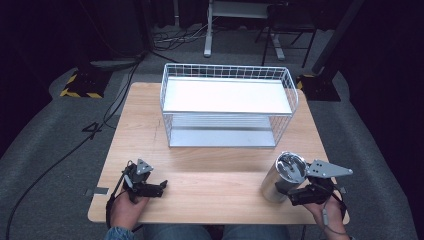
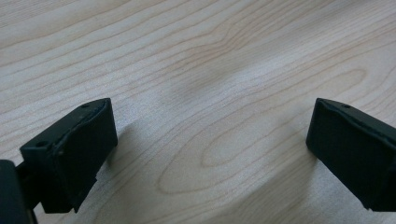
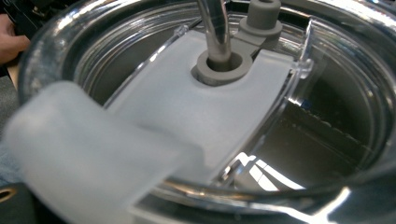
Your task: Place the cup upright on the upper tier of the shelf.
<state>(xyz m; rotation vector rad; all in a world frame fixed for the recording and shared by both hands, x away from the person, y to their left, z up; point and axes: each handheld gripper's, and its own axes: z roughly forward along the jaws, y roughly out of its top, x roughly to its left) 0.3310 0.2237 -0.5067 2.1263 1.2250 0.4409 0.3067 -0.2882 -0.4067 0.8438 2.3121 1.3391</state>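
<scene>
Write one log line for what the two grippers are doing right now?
left gripper: open, low over bare table | right gripper: at steel tumbler, grip unclear | wire basket: empty

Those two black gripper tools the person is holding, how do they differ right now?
The left gripper hovers over bare wooden table, jaws spread wide with nothing between them. The right gripper sits right against the steel tumbler, its camera looking close into the tumbler's clear lid; whether its jaws grip it is unclear. The left's grey plate looks smaller than the right's. Both are black and held near the table's front edge.
</scene>
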